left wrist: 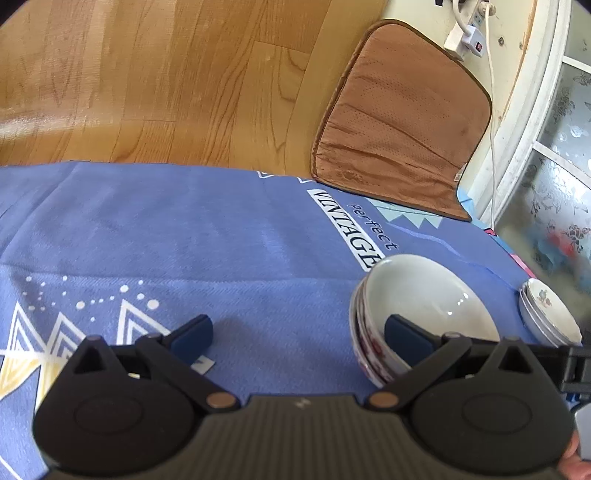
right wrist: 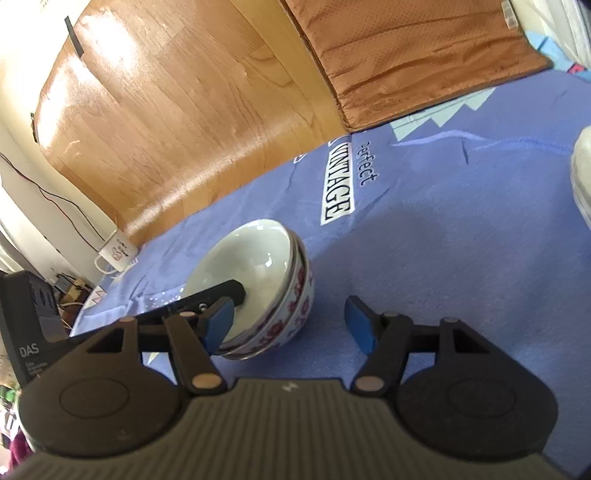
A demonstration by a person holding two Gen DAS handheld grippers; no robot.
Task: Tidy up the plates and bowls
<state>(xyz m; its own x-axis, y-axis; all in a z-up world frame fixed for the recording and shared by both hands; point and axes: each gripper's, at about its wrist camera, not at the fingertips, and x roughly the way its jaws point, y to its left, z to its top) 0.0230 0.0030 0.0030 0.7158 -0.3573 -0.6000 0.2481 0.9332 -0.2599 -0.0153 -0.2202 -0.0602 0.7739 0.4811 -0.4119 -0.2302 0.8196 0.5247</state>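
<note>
A stack of white bowls [left wrist: 424, 291] with red flower patterns rests on the blue cloth [left wrist: 184, 240]. My left gripper [left wrist: 299, 336] is open wide. Its right finger [left wrist: 402, 339] reaches over the stack's rim into the top bowl, and its left finger is over bare cloth. In the right wrist view the same bowl stack [right wrist: 258, 280] sits left of centre, and my right gripper [right wrist: 290, 325] is open. Its left pad [right wrist: 219, 321] is at the near rim, and the stack's flowered wall stands between the jaws without touching the right pad. A stack of small dishes [left wrist: 546, 314] lies further right.
A brown cushion [left wrist: 402, 122] lies at the cloth's far edge on the wood floor [left wrist: 147, 74]. A power strip [left wrist: 469, 33] and a glass-fronted cabinet [left wrist: 554, 184] are at the right. A white mug [right wrist: 116, 253] stands at the cloth's left edge.
</note>
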